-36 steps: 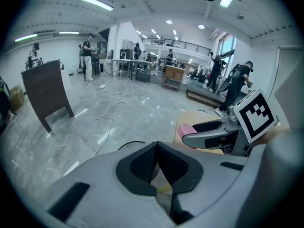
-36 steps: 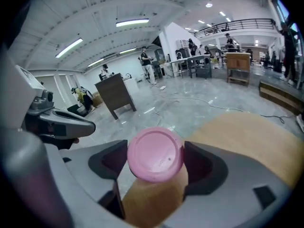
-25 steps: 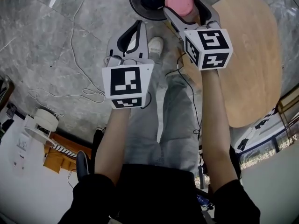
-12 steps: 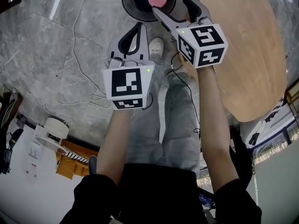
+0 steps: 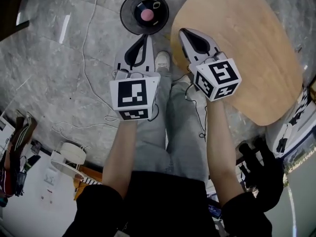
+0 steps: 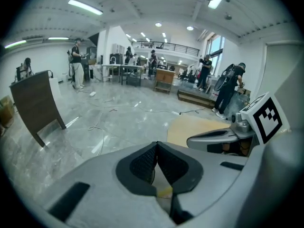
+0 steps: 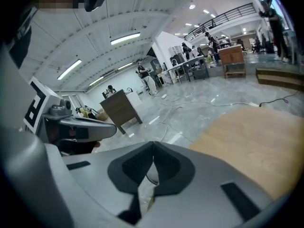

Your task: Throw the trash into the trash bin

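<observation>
**A:** Start with the head view. Where is the trash?

**B:** The pink trash (image 5: 146, 15) lies inside the round black trash bin (image 5: 127, 15). The bin stands on the grey floor (image 5: 59, 58), just beside the curved edge of the wooden table (image 5: 247, 53).

**A:** And the two tools?

**B:** Both are held above the person's legs (image 5: 173, 132), apart from the bin. The left hand-held gripper (image 5: 143, 36) points toward the bin. The right hand-held gripper (image 5: 183, 32) sits over the table's near edge. Neither touches the trash.

**A:** What does the left gripper view show?

**B:** The left hand-held gripper (image 6: 156, 143) has its jaws pressed together at the tips, with nothing between them. Past them are the floor (image 6: 109, 113) and a corner of the table (image 6: 190, 126). The right hand-held gripper (image 6: 216, 137) shows at the side.

**A:** And the right gripper view?

**B:** The right hand-held gripper (image 7: 153, 143) has just been closing its jaws. They now meet tip to tip and hold nothing. The table (image 7: 256, 141) spreads out on one side, and the left hand-held gripper (image 7: 80, 125) shows on the other.
</observation>
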